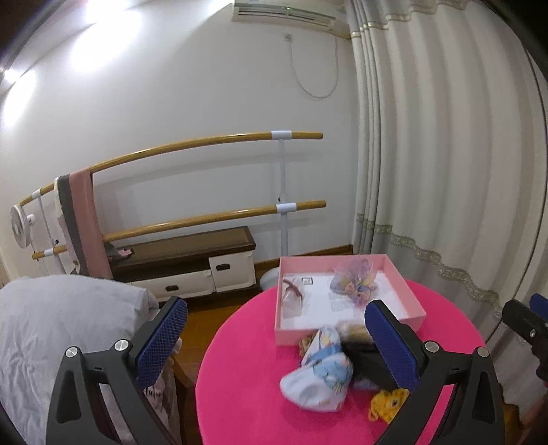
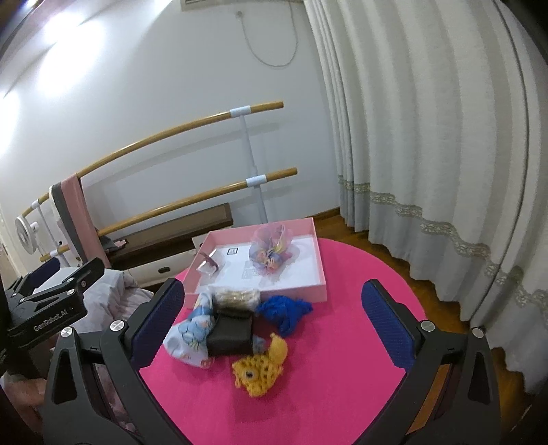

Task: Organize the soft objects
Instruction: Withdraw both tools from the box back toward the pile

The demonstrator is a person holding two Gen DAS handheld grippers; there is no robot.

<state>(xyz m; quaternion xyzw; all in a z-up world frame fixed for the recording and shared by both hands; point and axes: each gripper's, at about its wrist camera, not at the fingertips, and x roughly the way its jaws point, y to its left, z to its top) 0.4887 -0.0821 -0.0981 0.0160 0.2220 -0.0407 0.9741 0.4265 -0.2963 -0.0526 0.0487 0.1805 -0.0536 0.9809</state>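
left gripper marked "GenRobot.AI", fingers apart; pink box

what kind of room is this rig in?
Probably a home bedroom, not a lab. Cues: bedding with a grey pillow at left, floor-length curtains, a wall air conditioner, and a low wooden bench with drawers. The double wooden barre by the wall suggests dance practice too.
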